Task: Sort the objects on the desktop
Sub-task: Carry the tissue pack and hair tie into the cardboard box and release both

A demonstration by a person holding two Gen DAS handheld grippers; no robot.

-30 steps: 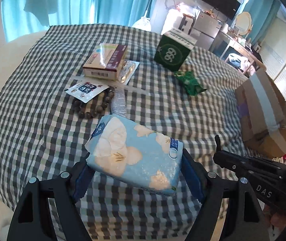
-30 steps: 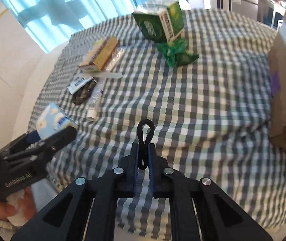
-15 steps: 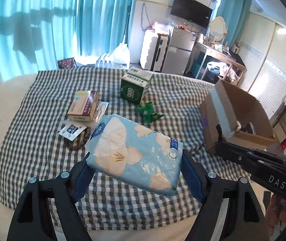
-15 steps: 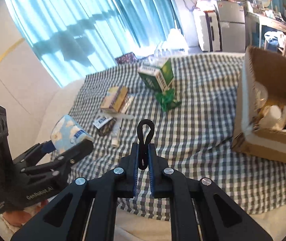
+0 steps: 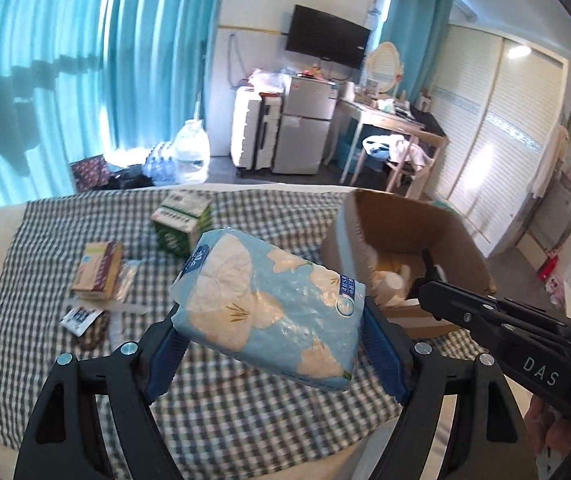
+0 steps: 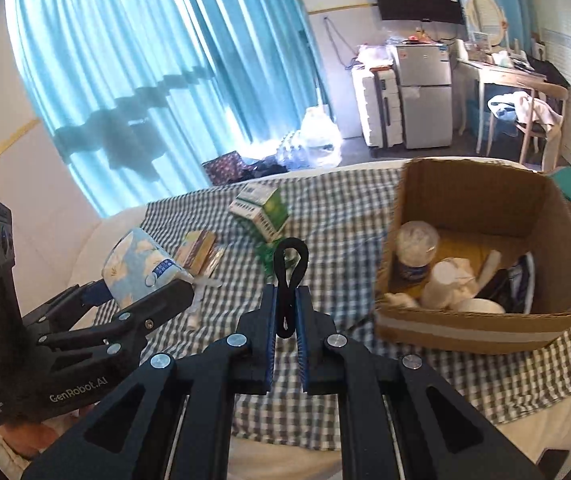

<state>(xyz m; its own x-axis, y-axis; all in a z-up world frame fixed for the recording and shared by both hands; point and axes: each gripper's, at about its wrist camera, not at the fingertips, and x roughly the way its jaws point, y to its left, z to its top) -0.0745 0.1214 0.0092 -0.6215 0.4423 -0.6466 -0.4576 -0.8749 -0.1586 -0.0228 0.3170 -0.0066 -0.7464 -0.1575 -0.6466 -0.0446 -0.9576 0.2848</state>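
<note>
From your left wrist camera, the left tool is clamped around the tissue pack, jaws spread wide on its two short ends, so its long axis runs across the fingers. The cardboard box sits right of the pack and a bit beyond it, on the checkered cloth. The right tool hangs between pack and box, so it's kinda in the way.

From the right wrist camera, your right tool is pinched nearly closed on a black hair tie, loop sticking up. The box is just right of it, open and already partly filled. I'd say the right hand is nearer. The green carton and the brown box lie left of the cardboard box, out of the path.
</note>
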